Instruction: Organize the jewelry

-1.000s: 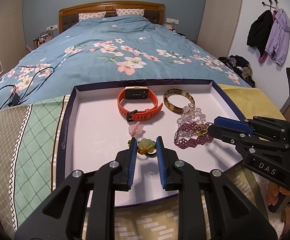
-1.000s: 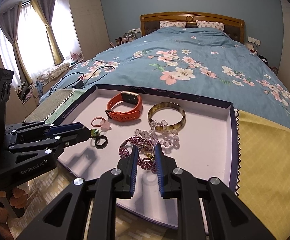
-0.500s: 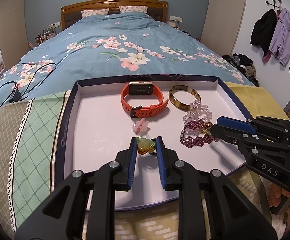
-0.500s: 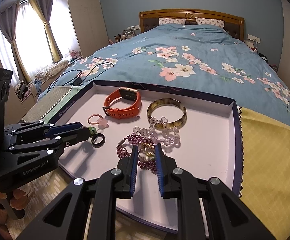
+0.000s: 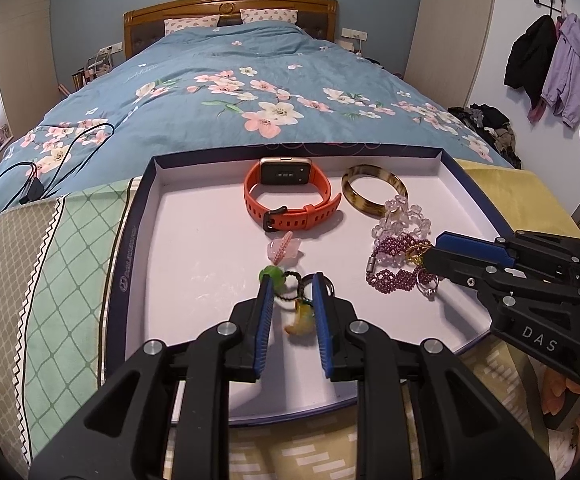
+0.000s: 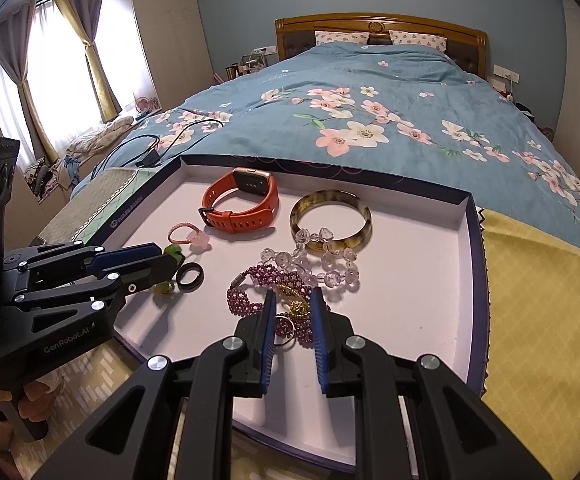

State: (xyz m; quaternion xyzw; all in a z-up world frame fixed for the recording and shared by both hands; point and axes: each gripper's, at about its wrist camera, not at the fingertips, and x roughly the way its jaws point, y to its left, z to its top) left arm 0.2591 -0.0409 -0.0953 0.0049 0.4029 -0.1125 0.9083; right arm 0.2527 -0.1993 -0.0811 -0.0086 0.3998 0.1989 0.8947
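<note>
White tray [image 5: 194,240], green charm [image 5: 270,275] between left claw [image 5: 291,289] fingers.

Daylight enters through the curtained window [image 6: 46,80] at far left, overexposed there. Room evenly lit, moderately bright. Soft shadows fall under the jewelry on the tray [image 6: 409,280]. Strong fisheye bending and dark vignetting at edges. Focus sharp throughout.

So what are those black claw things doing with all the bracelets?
A person is sorting jewelry in a shallow box on the bed. The left gripper sits open around a green and orange charm on a cord, beside a black ring. The right gripper is open over the purple bead bracelet and a gold chain.
</note>
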